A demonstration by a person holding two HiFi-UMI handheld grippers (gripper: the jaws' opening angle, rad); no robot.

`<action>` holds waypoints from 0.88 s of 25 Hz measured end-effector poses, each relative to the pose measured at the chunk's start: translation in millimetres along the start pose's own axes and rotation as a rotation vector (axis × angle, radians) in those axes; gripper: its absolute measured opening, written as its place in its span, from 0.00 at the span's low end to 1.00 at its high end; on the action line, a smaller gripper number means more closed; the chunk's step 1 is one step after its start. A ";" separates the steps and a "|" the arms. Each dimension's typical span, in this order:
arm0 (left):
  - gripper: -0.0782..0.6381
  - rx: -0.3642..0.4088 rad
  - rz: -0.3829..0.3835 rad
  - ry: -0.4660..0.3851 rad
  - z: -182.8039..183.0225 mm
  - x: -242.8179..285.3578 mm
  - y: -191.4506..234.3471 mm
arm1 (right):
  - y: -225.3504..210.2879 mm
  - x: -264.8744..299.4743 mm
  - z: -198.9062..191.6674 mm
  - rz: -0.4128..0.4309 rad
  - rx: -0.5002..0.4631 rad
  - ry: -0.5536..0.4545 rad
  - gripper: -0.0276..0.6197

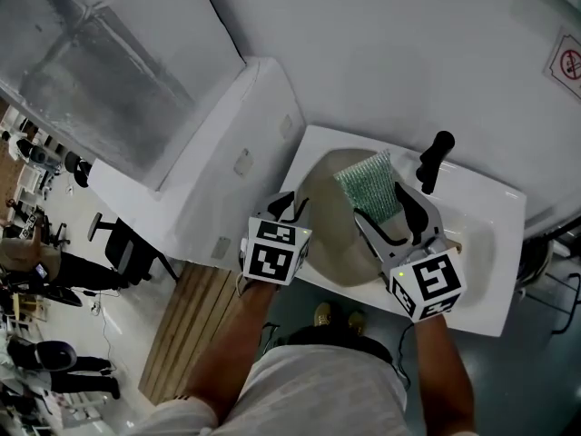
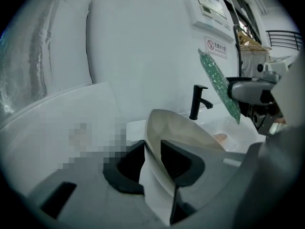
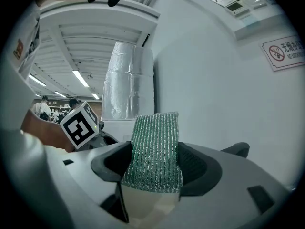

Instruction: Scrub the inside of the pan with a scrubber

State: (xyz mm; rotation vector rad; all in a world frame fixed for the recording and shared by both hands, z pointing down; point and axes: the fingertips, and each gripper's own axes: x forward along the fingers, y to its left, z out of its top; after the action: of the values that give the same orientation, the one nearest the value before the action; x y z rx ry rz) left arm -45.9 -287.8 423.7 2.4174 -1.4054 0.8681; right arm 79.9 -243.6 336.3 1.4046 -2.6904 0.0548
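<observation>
A beige pan (image 1: pixel 334 236) stands tilted in the white sink (image 1: pixel 486 248). My left gripper (image 1: pixel 292 209) is at the pan's left edge; in the left gripper view the pan's rim (image 2: pixel 164 128) runs between the two dark jaws of the left gripper (image 2: pixel 152 162), which press on it from both sides. My right gripper (image 1: pixel 381 203) holds a green mesh scrubber (image 1: pixel 370 187) upright over the pan's far side. In the right gripper view the scrubber (image 3: pixel 155 151) is pinched between the jaws of the right gripper (image 3: pixel 155 170), with the pan's pale inside (image 3: pixel 147 205) just below.
A black faucet (image 1: pixel 434 162) rises behind the sink, close to the right gripper. A white cabinet top (image 1: pixel 231 157) adjoins the sink on the left. The wall runs right behind. An office chair (image 1: pixel 123 243) stands on the floor far left.
</observation>
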 end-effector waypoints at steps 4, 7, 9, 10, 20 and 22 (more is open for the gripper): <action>0.26 -0.022 0.013 0.010 -7.5 3.8 6.6 | -0.4 4.9 -11.4 0.000 0.007 0.026 0.51; 0.25 -0.046 0.016 0.013 -11.3 6.2 11.2 | -0.4 9.4 -19.6 0.000 0.014 0.057 0.51; 0.25 -0.059 0.013 0.012 -13.9 8.9 14.5 | -1.0 13.3 -25.1 -0.004 0.019 0.076 0.51; 0.25 -0.064 0.012 0.013 -15.8 10.3 16.1 | -1.0 15.5 -27.8 -0.005 0.021 0.084 0.51; 0.24 -0.100 0.005 0.047 -34.5 22.4 30.7 | -2.8 43.1 -65.1 -0.020 0.044 0.241 0.51; 0.24 -0.109 0.002 0.057 -39.1 25.2 33.4 | -1.9 51.7 -75.1 -0.020 0.054 0.288 0.51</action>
State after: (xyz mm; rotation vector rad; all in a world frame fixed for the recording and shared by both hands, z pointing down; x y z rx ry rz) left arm -79.8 -305.6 466.3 2.2935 -1.3966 0.8310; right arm 57.9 -280.8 416.5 1.3224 -2.4555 0.3057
